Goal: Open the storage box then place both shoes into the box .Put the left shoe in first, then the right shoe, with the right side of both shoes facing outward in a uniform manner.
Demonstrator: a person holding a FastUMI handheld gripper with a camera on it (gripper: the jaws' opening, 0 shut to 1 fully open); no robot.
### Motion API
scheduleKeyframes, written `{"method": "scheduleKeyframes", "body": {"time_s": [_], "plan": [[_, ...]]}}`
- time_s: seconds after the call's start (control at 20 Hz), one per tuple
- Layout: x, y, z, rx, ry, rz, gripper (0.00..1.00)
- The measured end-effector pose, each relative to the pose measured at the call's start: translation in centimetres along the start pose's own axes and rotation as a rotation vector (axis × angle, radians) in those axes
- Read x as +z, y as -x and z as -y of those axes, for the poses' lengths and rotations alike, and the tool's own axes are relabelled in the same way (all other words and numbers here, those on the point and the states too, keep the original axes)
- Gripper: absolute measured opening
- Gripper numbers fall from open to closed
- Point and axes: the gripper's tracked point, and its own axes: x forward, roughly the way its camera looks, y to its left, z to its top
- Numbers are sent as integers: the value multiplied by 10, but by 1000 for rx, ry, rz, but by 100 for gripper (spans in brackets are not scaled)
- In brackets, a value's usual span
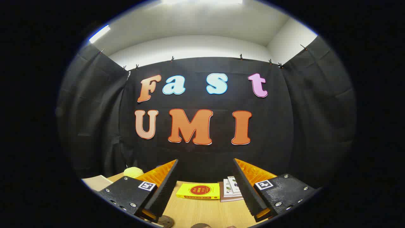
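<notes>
The gripper [205, 186] is held level above a wooden table [202, 212], its two fingers spread wide with nothing between them but bare tabletop. Just ahead of the fingers, toward twelve o'clock, a yellow book [198, 191] with a red round emblem lies flat on the table. Touching its edge at about one o'clock is a small stack of booklets [231, 189] (the top ones are pale with small pictures, too fine to make out). Off at ten o'clock, beyond the left finger, a soft yellow rounded thing [133, 172] sits near the table's far edge, and beside it a pale flat surface [95, 182], which may be a box or a lid; I cannot tell. Neither shoes nor a storage box can be identified for certain here.
</notes>
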Motion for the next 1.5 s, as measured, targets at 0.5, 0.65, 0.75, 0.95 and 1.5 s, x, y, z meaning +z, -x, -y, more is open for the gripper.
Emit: {"method": "scheduleKeyframes", "body": {"time_s": [0.5, 0.65, 0.75, 0.95, 1.5], "plan": [[12, 4, -20, -14, -7, -3, 98], [14, 2, -30, -3, -2, -3, 98], [19, 0, -38, 11, 2, 1, 98], [15, -8, -61, 59, -13, -20, 98], [-105, 1, -153, 301, -194, -398, 98]]}}
